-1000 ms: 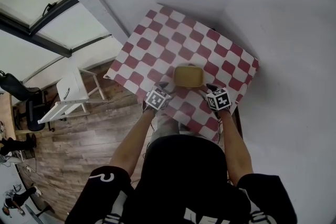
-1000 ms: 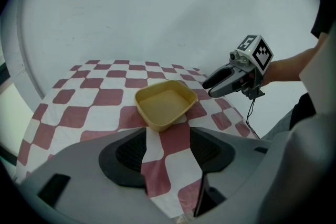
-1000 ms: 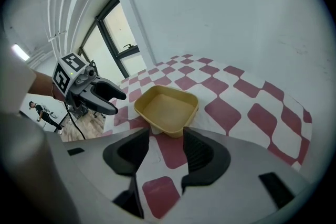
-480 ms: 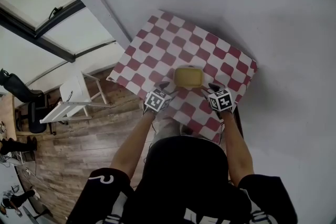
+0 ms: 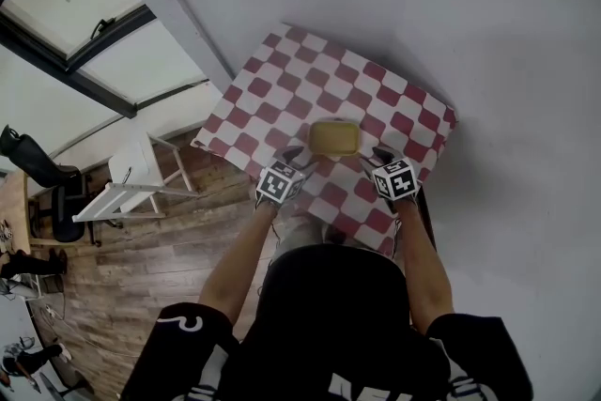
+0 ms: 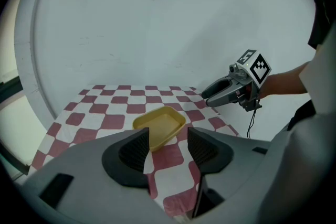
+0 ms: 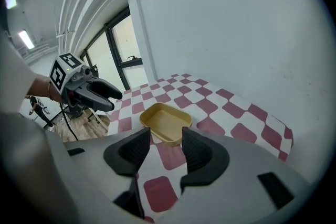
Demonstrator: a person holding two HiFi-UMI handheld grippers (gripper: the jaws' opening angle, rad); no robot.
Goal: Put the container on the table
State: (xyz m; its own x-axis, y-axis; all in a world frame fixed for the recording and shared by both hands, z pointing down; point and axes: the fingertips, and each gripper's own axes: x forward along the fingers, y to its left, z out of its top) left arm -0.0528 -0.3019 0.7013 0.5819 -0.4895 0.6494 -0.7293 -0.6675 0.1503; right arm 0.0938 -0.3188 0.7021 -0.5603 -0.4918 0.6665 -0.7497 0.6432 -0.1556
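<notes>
The container (image 5: pixel 334 137) sits flat and open side up on the table (image 5: pixel 282 75), near the middle of the checked cloth (image 5: pixel 413 122) and at the centre of the head view; it looks empty, and nothing touches it. Just below it in that view, the left gripper (image 5: pixel 292 155) is at its lower left and the right gripper (image 5: pixel 379 155) at its lower right, both apart from its rim. In the left gripper view the jaws are spread with only cloth showing in the gap, and they have just been closing on nothing. The right gripper view likewise shows its jaws spread and empty, with the container beyond their tips. The placing looks done, so the risk lies in pulling away. The container looks light and would probably slide at a small knock, so a jaw tip swinging inward could shove it across the cloth. The cloth hangs over the near edge, at the lower middle of the head view. A gripper or sleeve catching that overhang could drag the cloth, and the container with it, toward the wooden floor (image 5: pixel 141 268) at lower left.
</notes>
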